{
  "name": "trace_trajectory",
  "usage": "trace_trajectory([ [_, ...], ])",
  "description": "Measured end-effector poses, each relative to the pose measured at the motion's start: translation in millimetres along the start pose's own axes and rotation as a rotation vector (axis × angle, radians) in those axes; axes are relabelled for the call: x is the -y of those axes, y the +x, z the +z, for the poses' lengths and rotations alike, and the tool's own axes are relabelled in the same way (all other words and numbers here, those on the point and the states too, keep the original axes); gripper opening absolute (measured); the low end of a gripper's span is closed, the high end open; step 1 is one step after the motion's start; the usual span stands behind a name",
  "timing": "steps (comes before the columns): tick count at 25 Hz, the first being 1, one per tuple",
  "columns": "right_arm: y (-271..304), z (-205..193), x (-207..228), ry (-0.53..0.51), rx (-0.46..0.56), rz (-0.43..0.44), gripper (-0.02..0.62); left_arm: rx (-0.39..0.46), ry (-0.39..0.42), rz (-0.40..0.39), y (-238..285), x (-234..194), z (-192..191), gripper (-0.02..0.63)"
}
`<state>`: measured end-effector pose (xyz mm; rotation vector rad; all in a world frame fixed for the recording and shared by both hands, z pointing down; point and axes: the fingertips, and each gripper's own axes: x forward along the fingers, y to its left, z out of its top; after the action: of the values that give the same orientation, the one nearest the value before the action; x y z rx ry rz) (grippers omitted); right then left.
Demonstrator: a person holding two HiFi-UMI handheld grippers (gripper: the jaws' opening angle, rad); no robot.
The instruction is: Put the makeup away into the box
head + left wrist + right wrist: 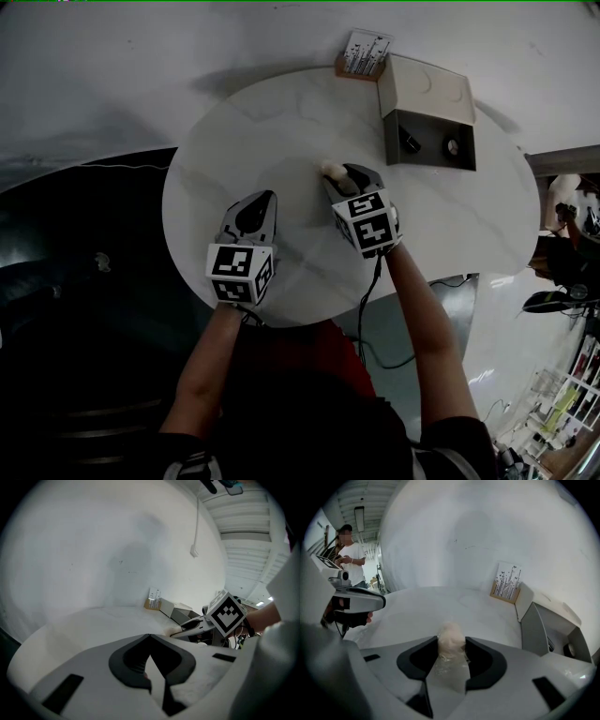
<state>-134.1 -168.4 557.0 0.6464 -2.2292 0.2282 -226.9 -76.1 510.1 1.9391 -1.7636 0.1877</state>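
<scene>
Right gripper (451, 649) clamped on pale beige soft makeup puff (450, 638), well short of open grey cardboard box (431, 127), apparently for carrying over; left gripper (265, 200), farther from box, jaws together, empty, judged idle.

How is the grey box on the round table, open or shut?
Open: the grey box has its white lid swung back; two small items show inside.

This looks like a lab or studio hall, not a home. A round white surface (281, 141) stands against a bare white wall (93, 550). Overhead is a ribbed industrial ceiling (243, 550) with a strip light (359, 517), and a bystander (349, 559) waits nearby.
</scene>
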Motion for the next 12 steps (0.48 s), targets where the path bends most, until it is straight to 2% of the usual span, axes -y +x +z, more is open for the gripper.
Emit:
trace_trajectory([
  [6, -12.4, 0.5, -3.0, 0.015, 0.016, -0.006, 0.183, 0.008, 0.017, -0.017, -2.5, 2.9, 3.4, 0.021],
  [12, -31.0, 3.4, -2.9, 0.058, 0.044, -0.051, 0.183, 0.005, 0.045, -0.051, -3.8, 11.5, 7.1, 0.021],
])
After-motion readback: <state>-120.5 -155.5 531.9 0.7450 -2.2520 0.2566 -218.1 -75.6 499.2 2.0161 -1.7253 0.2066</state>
